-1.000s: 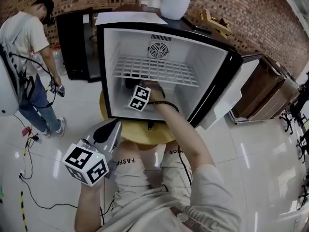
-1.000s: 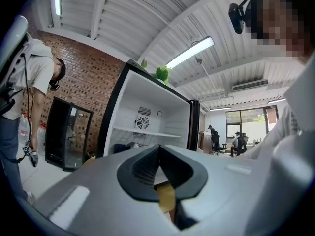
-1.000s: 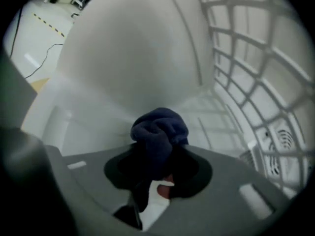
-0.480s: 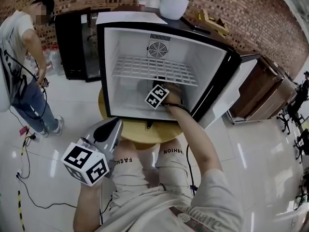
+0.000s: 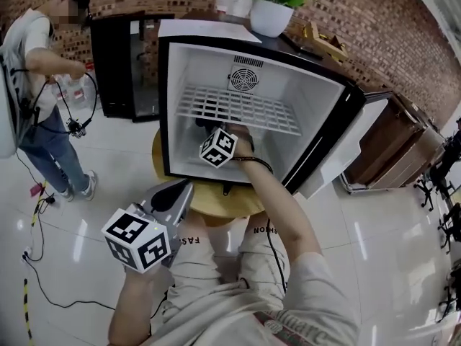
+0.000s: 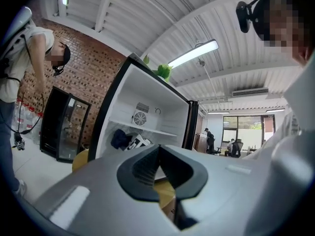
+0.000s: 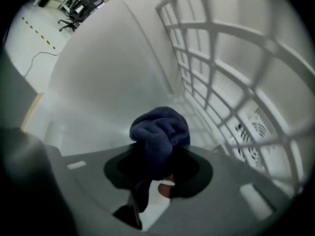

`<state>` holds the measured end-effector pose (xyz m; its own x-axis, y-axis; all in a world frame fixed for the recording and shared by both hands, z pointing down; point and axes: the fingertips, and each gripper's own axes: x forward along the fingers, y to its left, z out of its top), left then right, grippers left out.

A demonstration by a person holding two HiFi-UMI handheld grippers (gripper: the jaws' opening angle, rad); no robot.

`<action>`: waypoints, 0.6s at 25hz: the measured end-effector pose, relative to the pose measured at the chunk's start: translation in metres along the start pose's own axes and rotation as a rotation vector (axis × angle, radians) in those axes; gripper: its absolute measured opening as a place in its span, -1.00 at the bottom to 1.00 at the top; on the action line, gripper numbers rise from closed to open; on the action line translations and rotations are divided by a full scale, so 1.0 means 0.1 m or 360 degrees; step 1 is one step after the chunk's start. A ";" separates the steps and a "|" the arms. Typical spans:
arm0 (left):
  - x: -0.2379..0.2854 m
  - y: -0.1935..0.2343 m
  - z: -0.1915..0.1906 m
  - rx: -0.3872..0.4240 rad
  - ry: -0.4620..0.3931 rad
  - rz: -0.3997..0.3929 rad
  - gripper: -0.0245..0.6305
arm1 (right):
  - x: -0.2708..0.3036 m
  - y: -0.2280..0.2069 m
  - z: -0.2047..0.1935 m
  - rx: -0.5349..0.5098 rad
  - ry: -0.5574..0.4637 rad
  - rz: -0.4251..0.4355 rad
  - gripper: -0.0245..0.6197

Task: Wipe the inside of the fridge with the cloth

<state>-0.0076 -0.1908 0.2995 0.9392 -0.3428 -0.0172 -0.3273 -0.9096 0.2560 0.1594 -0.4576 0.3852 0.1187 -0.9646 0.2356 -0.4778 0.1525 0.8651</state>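
Left tool (image 6: 157, 173) clenched, empty, outside the fridge (image 5: 167, 107). Fridge door open, sits on round yellow tabletop (image 5: 216, 199), white floor (image 5: 79, 222) around. Right tool (image 7: 158, 167) inside, grasping dark blue cloth (image 7: 160, 131) below wire shelf (image 5: 238, 108). Brick wall (image 5: 374, 20) behind.

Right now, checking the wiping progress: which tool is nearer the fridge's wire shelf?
Right. The right tool, shut on the blue cloth, is inside the fridge under the wire shelf; the left tool is outside, in front of the fridge.
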 end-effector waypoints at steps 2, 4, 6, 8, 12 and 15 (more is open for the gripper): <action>0.00 0.04 -0.01 -0.0057 -0.0007 -0.0014 -0.92 | 0.19 0.01 0.30 0.0038 -0.0049 -0.0010 -0.53; -0.02 0.06 0.02 -0.0100 -0.0033 -0.0026 -0.92 | 0.31 -0.02 0.47 0.0121 -0.0075 0.0009 -0.53; -0.05 0.11 0.04 -0.0113 -0.0048 -0.0008 -0.92 | 0.25 -0.06 0.57 0.0147 -0.0132 0.0017 -0.53; -0.07 0.15 0.05 -0.0127 -0.0056 0.0011 -0.92 | -0.06 0.01 0.70 0.0073 -0.0273 0.0011 -0.54; -0.06 0.15 0.04 -0.0162 -0.0066 -0.0014 -0.92 | -1.02 0.41 1.05 -0.0140 -0.0656 0.0081 -0.54; 0.00 0.11 0.02 -0.0177 -0.0067 -0.0064 -0.92 | -1.13 0.46 0.87 -0.0077 -0.0653 0.0190 -0.54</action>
<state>-0.0113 -0.2010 0.3003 0.9455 -0.3180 -0.0695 -0.2736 -0.8919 0.3601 0.0485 -0.3605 0.3603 -0.2955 -0.9438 0.1480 -0.4246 0.2685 0.8646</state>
